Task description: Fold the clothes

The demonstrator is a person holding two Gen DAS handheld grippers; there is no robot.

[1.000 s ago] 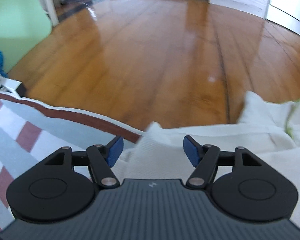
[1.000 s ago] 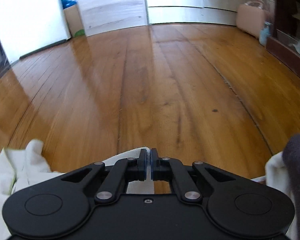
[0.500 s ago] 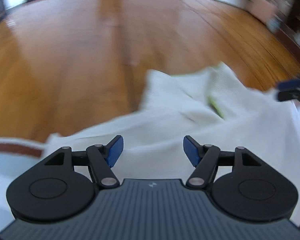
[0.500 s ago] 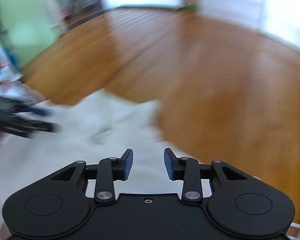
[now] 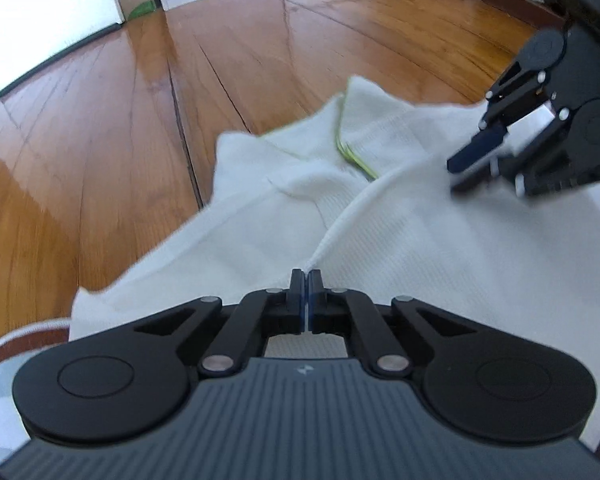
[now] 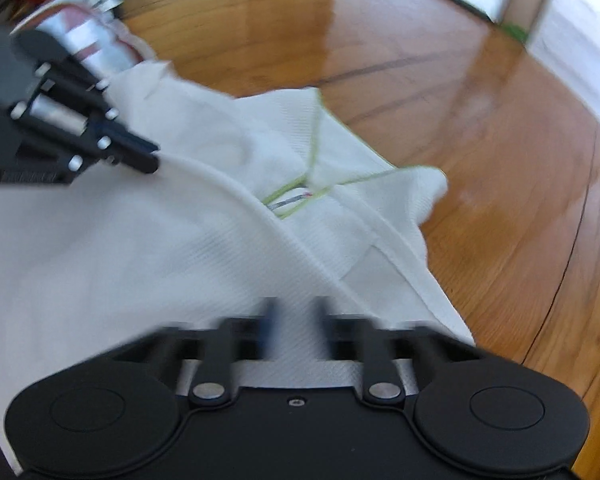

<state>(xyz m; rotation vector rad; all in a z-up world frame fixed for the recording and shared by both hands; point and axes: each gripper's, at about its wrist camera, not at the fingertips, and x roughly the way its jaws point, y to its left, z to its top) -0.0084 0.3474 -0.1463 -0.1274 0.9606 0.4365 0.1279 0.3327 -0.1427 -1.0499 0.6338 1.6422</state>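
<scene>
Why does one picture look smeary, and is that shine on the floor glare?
Right wrist view: motion blur smears the right gripper and the white garment; left wrist view is sharper, with the left gripper crisp, shut on the garment. Both views show window glare on the bowed wooden floor.

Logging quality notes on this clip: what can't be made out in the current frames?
- Right wrist view: the right gripper is motion-blurred; whether its jaws touch the white garment is unclear.
- Left wrist view: the garment runs under the left gripper body and past the right edge.
- Striped cloth: only a corner shows, cut by the left edge.
</scene>
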